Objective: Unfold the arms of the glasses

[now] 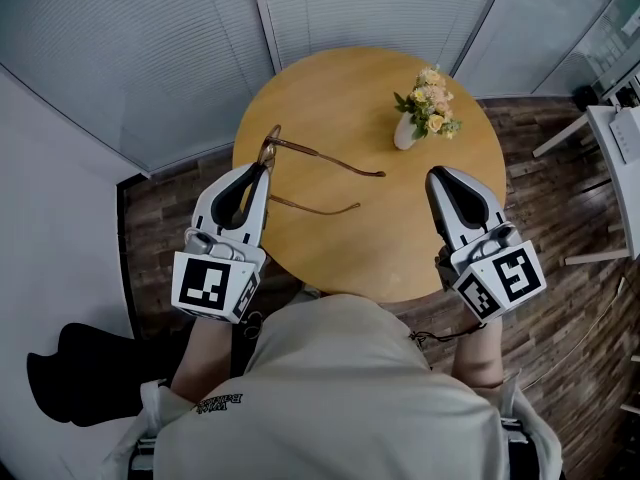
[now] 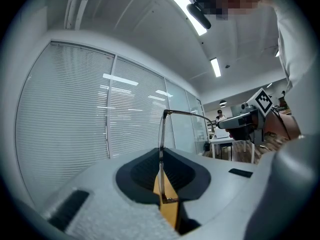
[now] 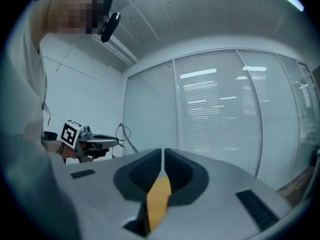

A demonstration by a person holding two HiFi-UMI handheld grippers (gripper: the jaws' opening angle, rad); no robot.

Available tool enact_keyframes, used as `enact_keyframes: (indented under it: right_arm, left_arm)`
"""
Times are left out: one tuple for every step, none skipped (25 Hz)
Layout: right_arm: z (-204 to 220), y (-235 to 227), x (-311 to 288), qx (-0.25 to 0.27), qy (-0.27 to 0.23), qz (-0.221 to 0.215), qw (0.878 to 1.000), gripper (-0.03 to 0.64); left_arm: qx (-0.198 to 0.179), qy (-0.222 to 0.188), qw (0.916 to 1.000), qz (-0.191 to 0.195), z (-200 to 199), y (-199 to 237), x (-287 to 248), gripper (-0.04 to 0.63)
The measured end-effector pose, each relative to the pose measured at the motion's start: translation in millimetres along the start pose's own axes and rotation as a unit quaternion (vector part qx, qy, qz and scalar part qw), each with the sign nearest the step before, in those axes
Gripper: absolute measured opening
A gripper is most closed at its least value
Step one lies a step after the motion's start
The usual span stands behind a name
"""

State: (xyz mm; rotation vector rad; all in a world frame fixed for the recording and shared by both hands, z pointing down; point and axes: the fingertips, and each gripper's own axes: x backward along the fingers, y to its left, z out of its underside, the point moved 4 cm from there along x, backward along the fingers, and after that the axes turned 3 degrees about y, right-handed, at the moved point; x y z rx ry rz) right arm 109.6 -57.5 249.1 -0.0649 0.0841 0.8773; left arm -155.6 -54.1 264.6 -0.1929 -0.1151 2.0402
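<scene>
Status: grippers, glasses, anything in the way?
Left gripper shut on glasses frame, both arms out. Right gripper shut, empty. Flower vase nearby, apart.

Thin glasses [image 1: 320, 154], arms unfolded, in left tongs [image 1: 264, 166]

left gripper [image 2: 161, 154] | fingers pinched together on glasses [image 2: 161, 133] | frame upright, one arm reaching right | right gripper [image 2: 225, 124] well apart beyond | blinds [image 2: 75, 109] behind

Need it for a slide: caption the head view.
Left gripper holds thin brown wire-framed glasses, arms unfolded, at round wooden table; right gripper shut.
</scene>
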Motion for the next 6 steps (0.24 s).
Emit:
enact_keyframes:
  right_arm:
    - [1.3, -0.1, -0.8, 0.005, 0.004, 0.000, 1.000, 0.040]
    - [2.7, -0.2, -1.5, 0.010, 0.007, 0.000, 1.000, 0.040]
    - [4.1, -0.3, -2.0, 0.013, 0.011, 0.000, 1.000, 0.040]
    - [5.3, -0.6, -2.4, 0.014, 0.013, -0.001, 1.000, 0.040]
    - [6.3, -1.1, -2.8, 0.015, 0.015, -0.001, 1.000, 0.040]
    - [7.3, -1.6, -3.3, 0.015, 0.017, -0.002, 1.000, 0.040]
  left_arm:
    - [0.000, 0.002, 1.0000, 0.002, 1.2, -0.6, -1.1, 0.038]
    - [0.000, 0.004, 1.0000, 0.003, 2.5, -1.2, -2.1, 0.038]
    - [0.000, 0.006, 1.0000, 0.005, 3.6, -2.0, -3.2, 0.038]
    - [0.000, 0.008, 1.0000, 0.006, 4.3, -2.8, -4.2, 0.038]
    - [-0.001, 0.009, 0.9999, 0.007, 4.6, -3.7, -5.2, 0.038]
    - [-0.002, 0.010, 0.9999, 0.008, 4.7, -4.4, -6.3, 0.038]
